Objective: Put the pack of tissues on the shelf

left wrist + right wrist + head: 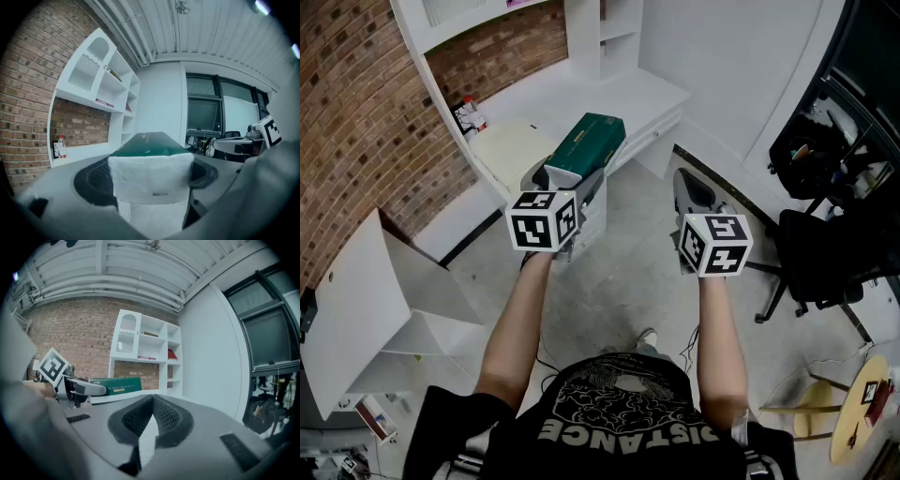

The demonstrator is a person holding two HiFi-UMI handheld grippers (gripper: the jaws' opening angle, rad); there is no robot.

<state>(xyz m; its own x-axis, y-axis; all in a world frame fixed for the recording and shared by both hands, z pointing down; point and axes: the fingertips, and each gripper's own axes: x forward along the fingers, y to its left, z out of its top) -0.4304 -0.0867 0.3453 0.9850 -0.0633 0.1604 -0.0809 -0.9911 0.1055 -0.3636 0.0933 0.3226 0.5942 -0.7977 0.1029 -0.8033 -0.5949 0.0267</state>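
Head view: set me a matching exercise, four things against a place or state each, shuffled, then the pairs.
Things:
1. pack of tissues
2. right tool
3. bottle
4. office chair

Places or states:
A. jaws together, nothing between them
B. on the white counter by the brick wall
C. green, clamped in the left tool, off any surface
D. black, on the floor at the right

Pairs: 1-C, 2-A, 3-B, 4-D
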